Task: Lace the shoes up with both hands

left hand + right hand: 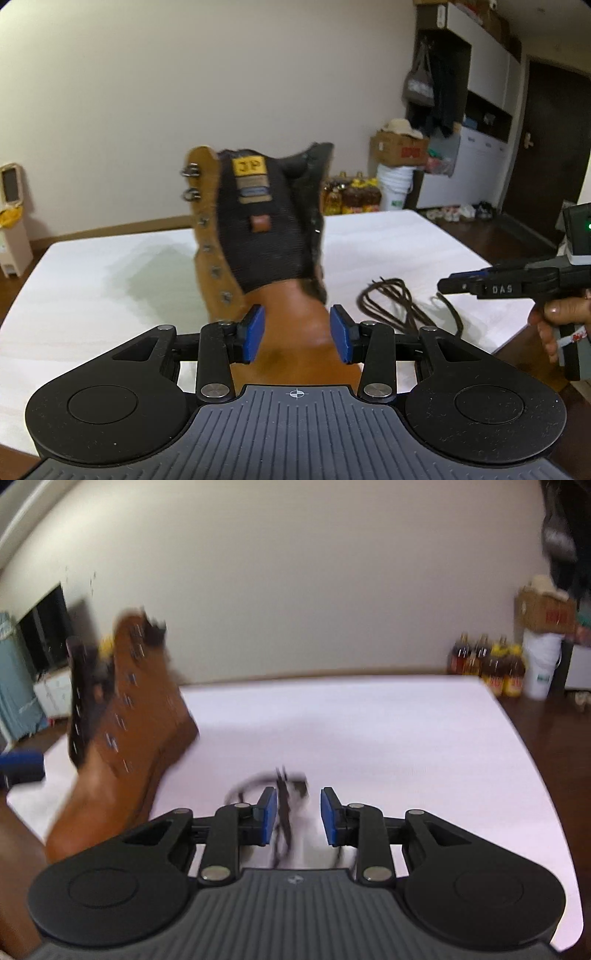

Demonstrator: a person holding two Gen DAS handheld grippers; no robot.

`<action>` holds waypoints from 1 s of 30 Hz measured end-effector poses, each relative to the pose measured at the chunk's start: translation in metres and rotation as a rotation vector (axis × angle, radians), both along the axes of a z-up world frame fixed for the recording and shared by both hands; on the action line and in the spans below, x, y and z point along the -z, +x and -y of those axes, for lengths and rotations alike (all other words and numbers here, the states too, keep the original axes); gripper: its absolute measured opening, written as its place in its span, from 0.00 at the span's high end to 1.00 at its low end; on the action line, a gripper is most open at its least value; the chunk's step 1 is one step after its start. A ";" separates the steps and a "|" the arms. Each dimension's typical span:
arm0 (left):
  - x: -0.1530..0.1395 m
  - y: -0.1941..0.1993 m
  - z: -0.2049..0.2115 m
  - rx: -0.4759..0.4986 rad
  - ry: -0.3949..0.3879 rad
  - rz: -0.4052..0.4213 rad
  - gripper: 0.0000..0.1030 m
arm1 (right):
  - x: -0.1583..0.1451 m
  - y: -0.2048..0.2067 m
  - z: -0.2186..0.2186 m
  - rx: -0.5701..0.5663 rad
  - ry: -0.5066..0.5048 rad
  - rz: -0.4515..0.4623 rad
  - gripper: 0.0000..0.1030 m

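Tan leather boot (258,236) with a black tongue sits tipped up on the white table (92,280), toe end pointing back at the left gripper (297,334). That gripper's blue pads (254,334) are on either side of the toe and look like they're pressing it, so it has hold of the boot. Metal eyelets and hooks run up the side flap, with no lace through them.

The dark brown shoelace (402,302) is lying loose in a coiled bundle on the table, just beside the boot on its right. From the right wrist view the lace (282,805) is blurry, but it lies between the right gripper (298,818) pads, which stand spread apart without touching it, so nothing is grabbed there. A hand (557,321) holds that gripper at the table's right edge.
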State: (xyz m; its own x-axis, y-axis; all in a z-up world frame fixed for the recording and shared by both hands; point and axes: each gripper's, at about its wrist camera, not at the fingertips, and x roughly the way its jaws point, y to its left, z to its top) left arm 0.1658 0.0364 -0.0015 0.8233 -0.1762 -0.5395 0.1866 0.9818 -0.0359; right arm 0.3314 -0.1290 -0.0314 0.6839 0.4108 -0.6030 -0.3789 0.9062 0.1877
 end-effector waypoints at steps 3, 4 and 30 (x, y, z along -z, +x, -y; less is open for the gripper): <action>0.001 0.004 0.010 0.013 0.025 0.004 0.59 | 0.007 0.013 -0.011 -0.030 -0.014 -0.029 0.71; 0.001 0.005 0.013 0.021 0.025 0.004 0.59 | 0.007 0.015 -0.013 -0.032 -0.015 -0.038 0.71; 0.006 0.006 -0.006 0.095 0.011 0.007 0.59 | 0.020 0.028 -0.024 0.155 0.217 -0.174 0.96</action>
